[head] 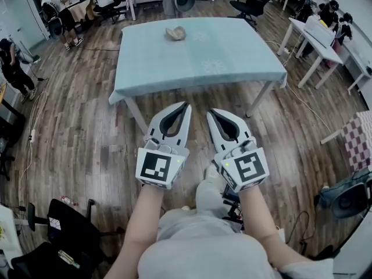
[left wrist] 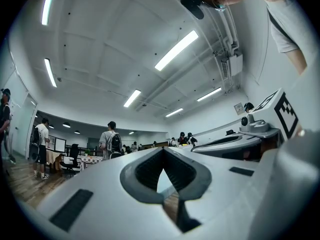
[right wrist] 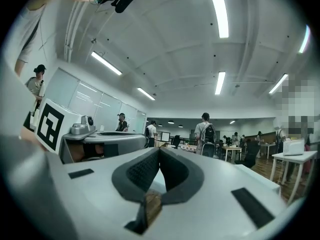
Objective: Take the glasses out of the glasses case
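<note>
One glasses case (head: 175, 33) on blue table (head: 232, 54) — chair (head: 253, 2) beyond, desk (head: 314, 42) right

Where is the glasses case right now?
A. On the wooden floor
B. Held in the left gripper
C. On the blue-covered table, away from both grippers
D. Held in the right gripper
C: the glasses case lies on the far part of the table, while the left gripper and right gripper are shut and empty, short of the table.
</note>
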